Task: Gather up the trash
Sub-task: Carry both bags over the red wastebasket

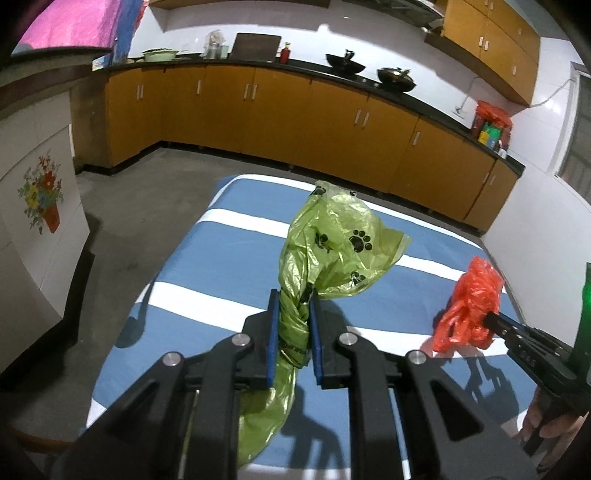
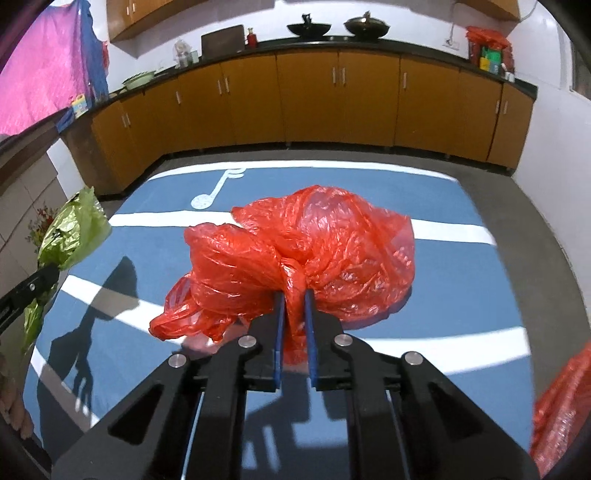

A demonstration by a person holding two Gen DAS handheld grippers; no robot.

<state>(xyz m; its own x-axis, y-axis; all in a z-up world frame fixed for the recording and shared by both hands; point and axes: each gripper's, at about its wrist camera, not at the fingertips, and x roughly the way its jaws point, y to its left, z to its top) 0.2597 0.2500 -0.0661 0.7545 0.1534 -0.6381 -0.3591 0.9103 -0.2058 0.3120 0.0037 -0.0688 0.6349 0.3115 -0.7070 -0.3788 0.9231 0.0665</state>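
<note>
Two bags of trash in play: one green bag with black paw prints, one red bag. A second patch of red plastic shows at the near right edge of the right wrist view; cannot tell what it belongs to

Both over a blue cover with white stripes, one white music note printed at its far side

Left tongs: nearly pressed together, blue pads pinching the twisted neck of the green bag; bag's loose top stands up beyond the pads, its tail hangs below them

Right tongs: nearly pressed together, pinching the knotted neck of the red bag; bag's bulk bulges just beyond the tips, low over the cover – touching or not, cannot tell

Red bag lies right of the green one, well apart

Far side: one long run of orange cabinets under a dark bench, two black woks on it
</note>
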